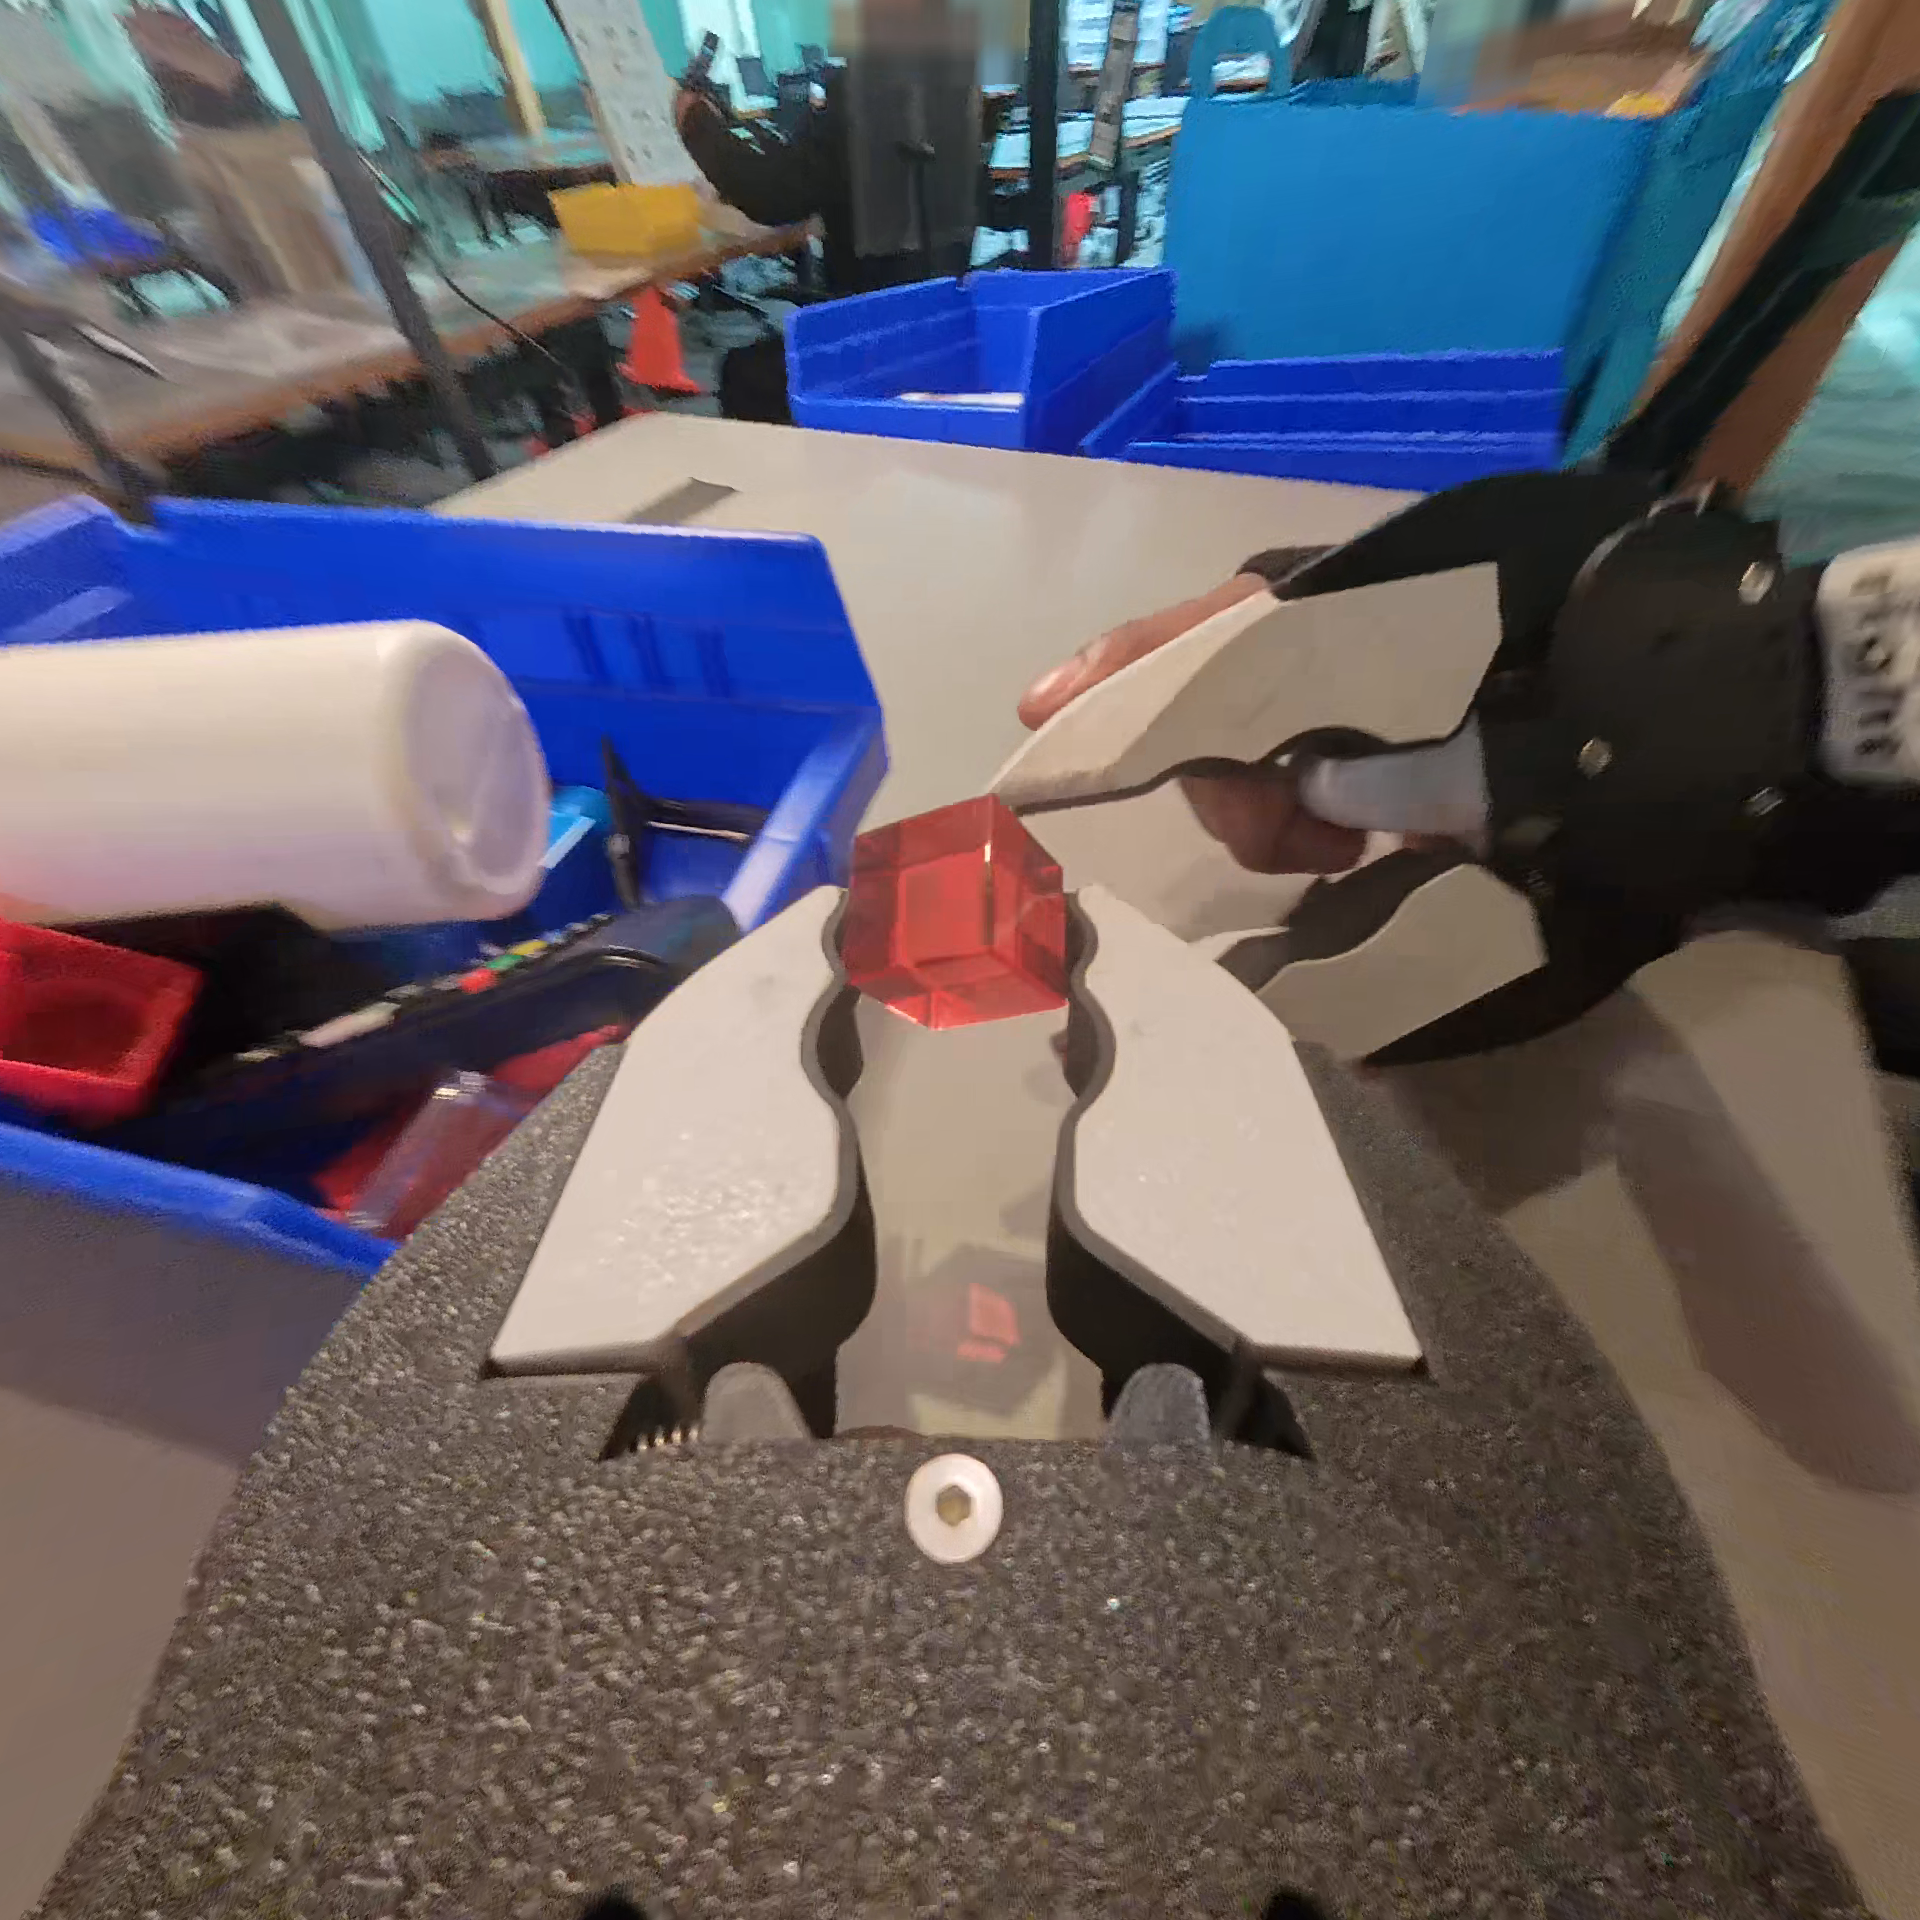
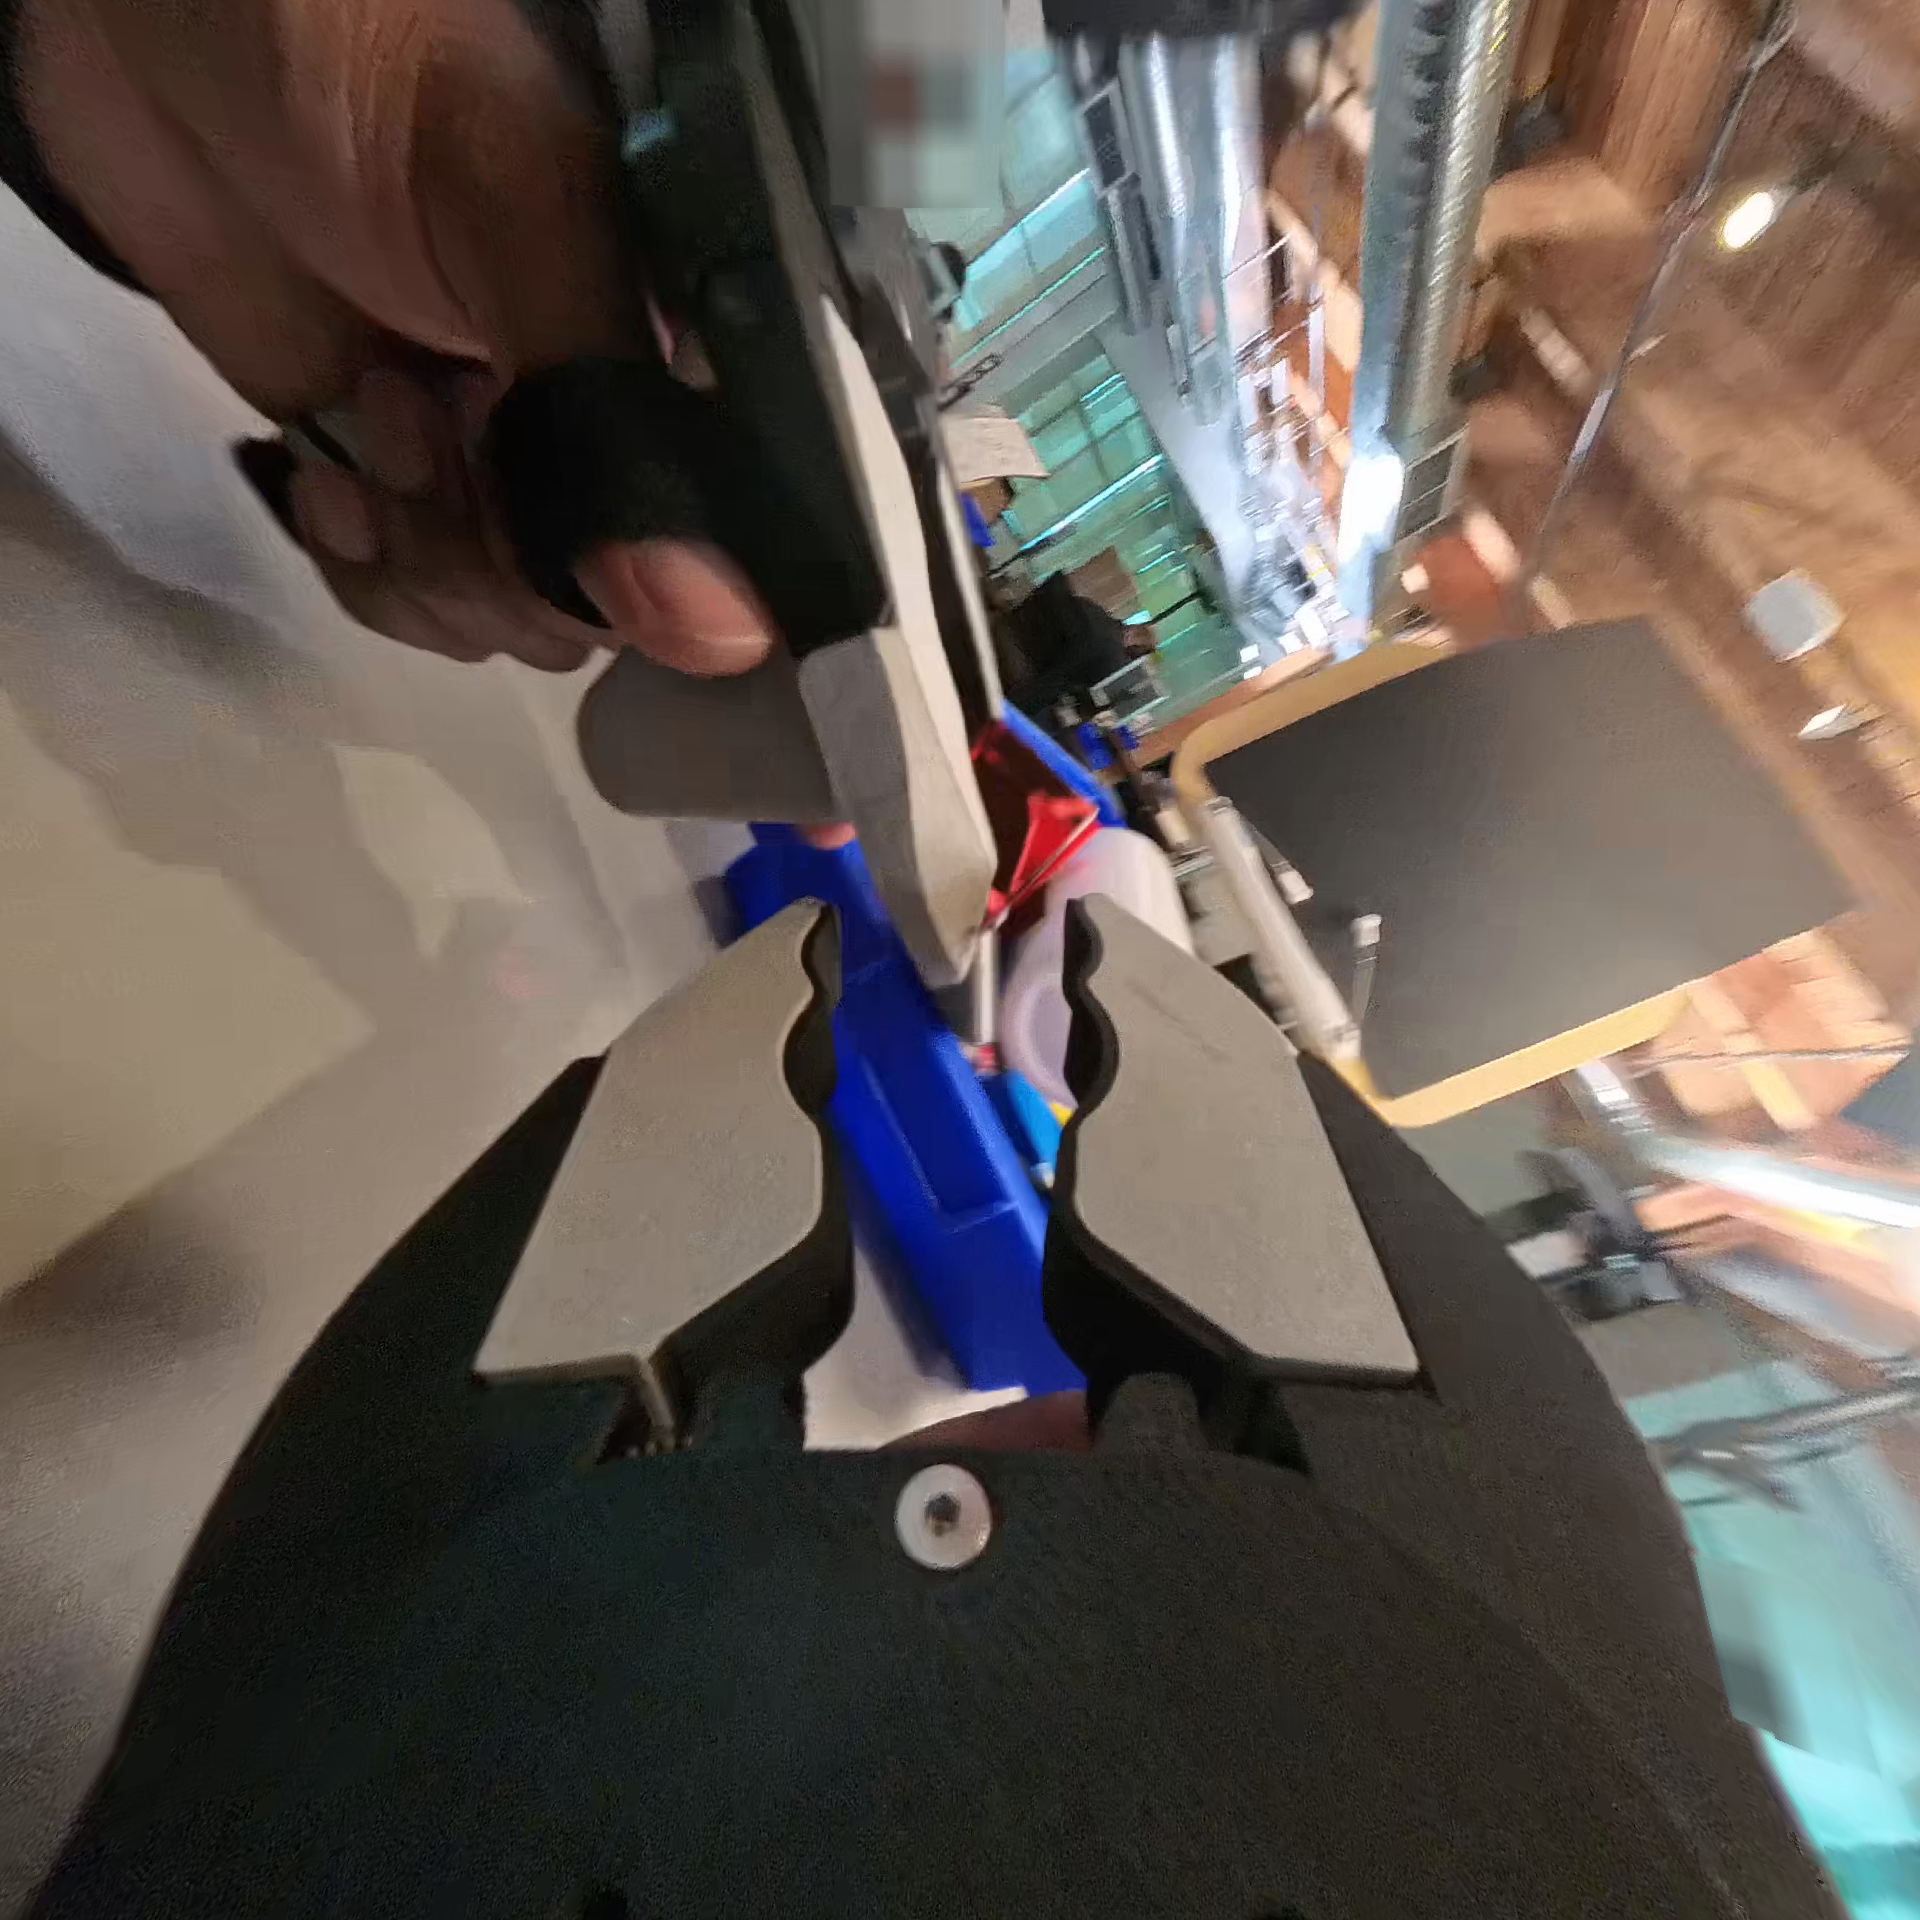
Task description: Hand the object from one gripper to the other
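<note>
A clear red cube (image 1: 956, 925) is pinched between the tips of my left gripper (image 1: 958, 912), which is shut on it and holds it above the grey table (image 1: 987, 582). My right gripper (image 1: 1127, 878) comes in from the right, held by a hand, with its jaws open. Its upper fingertip is at the cube's top right corner; I cannot tell if it touches. In the right wrist view my right gripper (image 2: 945, 925) is open and empty. The cube (image 2: 1029, 810) shows just beyond its tips, partly hidden behind a finger (image 2: 904, 748) of the left gripper.
A blue bin (image 1: 665, 634) stands at the left, holding a white bottle (image 1: 260, 769), a small red box (image 1: 83, 1018) and other items. More blue bins (image 1: 987, 353) stand along the table's far edge. A black board with a wooden rim (image 2: 1507, 862) is at the right.
</note>
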